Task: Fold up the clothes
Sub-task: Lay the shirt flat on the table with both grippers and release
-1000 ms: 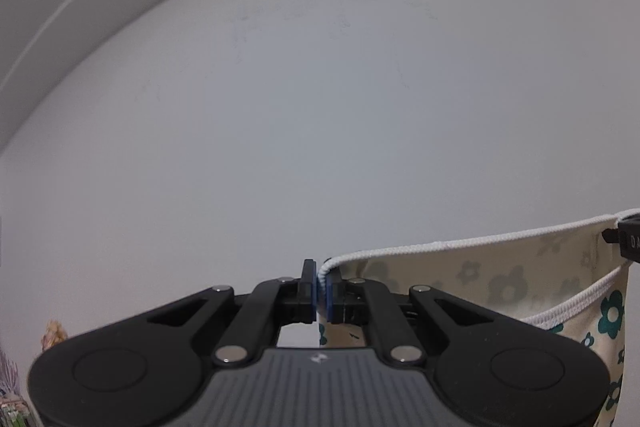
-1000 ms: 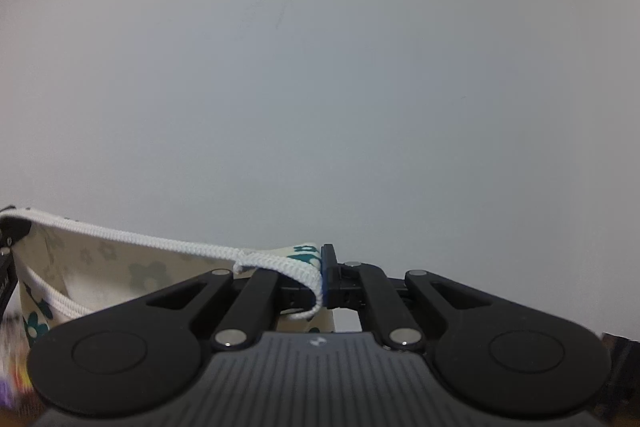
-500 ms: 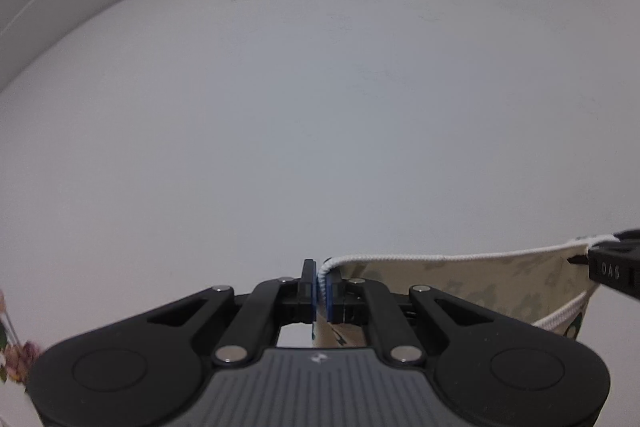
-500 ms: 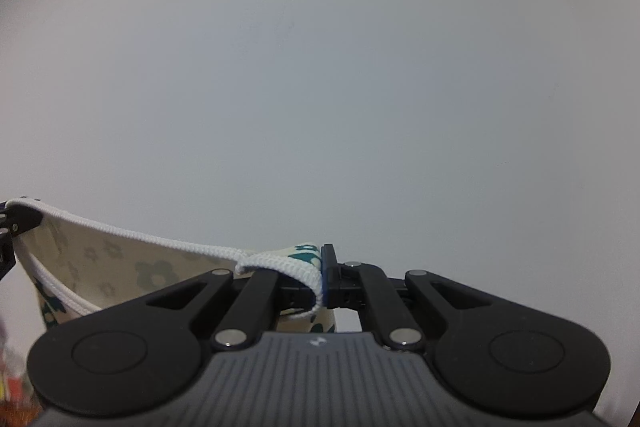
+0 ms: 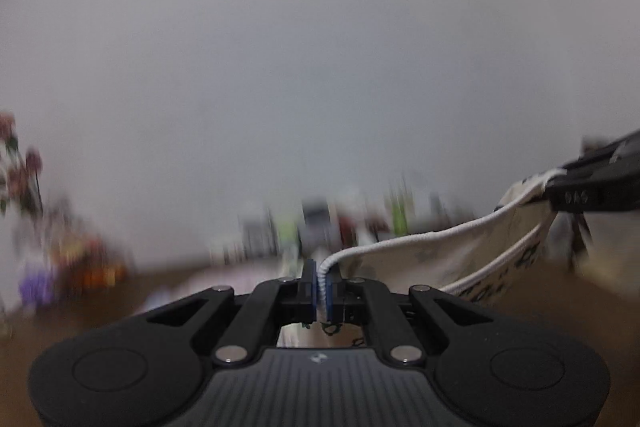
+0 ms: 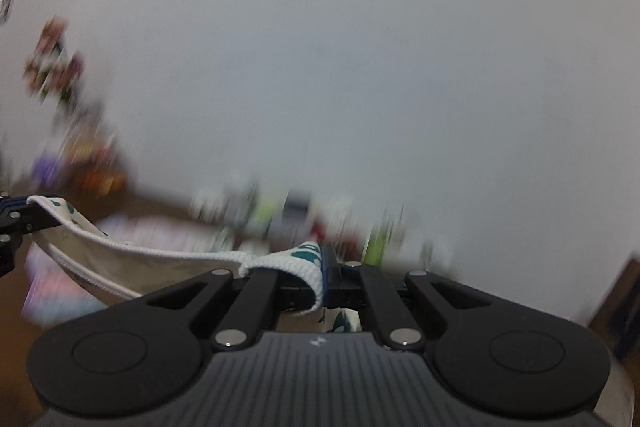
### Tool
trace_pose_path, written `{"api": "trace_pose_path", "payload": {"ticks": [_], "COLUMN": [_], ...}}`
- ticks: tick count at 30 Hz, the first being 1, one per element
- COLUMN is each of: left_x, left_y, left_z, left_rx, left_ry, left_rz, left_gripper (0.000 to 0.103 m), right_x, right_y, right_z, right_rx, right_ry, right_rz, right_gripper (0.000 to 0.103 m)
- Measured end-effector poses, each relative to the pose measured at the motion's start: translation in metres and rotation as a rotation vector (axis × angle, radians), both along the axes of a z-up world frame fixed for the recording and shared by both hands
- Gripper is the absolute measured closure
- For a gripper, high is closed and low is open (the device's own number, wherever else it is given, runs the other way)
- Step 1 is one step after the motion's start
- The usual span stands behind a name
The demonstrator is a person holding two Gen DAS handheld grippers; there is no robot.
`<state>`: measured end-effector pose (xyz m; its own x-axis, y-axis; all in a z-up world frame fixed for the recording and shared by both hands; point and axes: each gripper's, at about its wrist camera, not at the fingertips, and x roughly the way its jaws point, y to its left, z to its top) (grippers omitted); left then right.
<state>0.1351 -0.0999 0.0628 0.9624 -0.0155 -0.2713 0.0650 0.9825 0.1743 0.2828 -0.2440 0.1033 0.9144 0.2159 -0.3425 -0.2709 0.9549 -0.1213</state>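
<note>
A cream garment (image 5: 472, 259) with a green flower print and white ribbed trim hangs stretched between my two grippers. My left gripper (image 5: 321, 283) is shut on one end of the trim. In the same view the right gripper (image 5: 560, 183) shows at the far right, clamped on the other end. In the right wrist view my right gripper (image 6: 322, 277) is shut on the trim of the garment (image 6: 120, 263), which runs left to the left gripper (image 6: 24, 211). The cloth sags between the two grips. Both views are blurred by motion.
A brown table (image 5: 120, 307) lies below, with blurred bottles and small items (image 5: 320, 223) along its far edge against a plain grey-white wall (image 5: 320, 67). Flowers and coloured objects (image 5: 24, 179) stand at the left. Pale folded cloth (image 6: 60, 291) lies on the table.
Both grippers have dropped and tipped downward with the garment. Earlier only wall and ceiling showed; now the table and its clutter are in view. The trim between the grips sags more.
</note>
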Motion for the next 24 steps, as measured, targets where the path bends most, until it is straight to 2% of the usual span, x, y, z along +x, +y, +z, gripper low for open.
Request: {"api": "trace_pose_path", "payload": {"ticks": [1,3,4,6,7,9,12,16,17,19,20,23,24], "left_x": [-0.025,-0.050,-0.060,-0.092,-0.085,-0.123,-0.134,-0.139,-0.142,-0.145,-0.150,-0.163,-0.166], "left_y": [0.006,0.006,0.004,0.021,0.021,0.012,0.010,0.011,0.009,0.011,0.015,0.030,0.037], "left_z": [-0.010,-0.029,-0.040,-0.025,-0.016,-0.010,-0.032,-0.056,-0.058,-0.062,-0.062,-0.058,-0.055], "left_rx": [0.010,0.022,0.030,0.042,0.049,0.056,0.071,0.078,0.076,0.062,0.058,0.046,0.042], "left_ry": [0.036,0.099,0.120,0.138,0.144,0.160,0.195,0.252,0.274,0.315,0.330,0.363,0.366], "left_rz": [-0.002,-0.005,-0.007,-0.008,-0.011,-0.022,-0.037,-0.046,-0.050,-0.065,-0.079,-0.122,-0.134], "left_gripper": [0.100,0.100,0.100,0.100,0.100,0.100,0.100,0.098,0.094,0.088,0.083,0.053,0.052], "right_x": [-0.031,-0.103,-0.117,-0.115,-0.135,-0.184,-0.215,-0.234,-0.237,-0.244,-0.247,-0.258,-0.260], "right_y": [0.004,0.015,0.019,0.006,0.002,-0.004,0.006,0.006,0.005,0.002,-0.002,-0.019,-0.026], "right_z": [-0.016,-0.047,-0.054,-0.069,-0.074,-0.083,-0.109,-0.127,-0.129,-0.132,-0.132,-0.124,-0.119], "right_rx": [0.001,0.004,0.004,0.011,0.010,0.007,-0.030,-0.066,-0.084,-0.103,-0.103,-0.053,-0.022], "right_ry": [0.029,0.082,0.096,0.108,0.112,0.119,0.134,0.167,0.169,0.183,0.190,0.222,0.234], "right_rz": [-0.002,-0.008,-0.014,-0.031,-0.037,-0.050,-0.079,-0.062,-0.053,-0.040,-0.031,0.012,0.018], "right_gripper": [0.101,0.101,0.101,0.101,0.101,0.101,0.100,0.098,0.092,0.069,0.053,0.047,0.041]}}
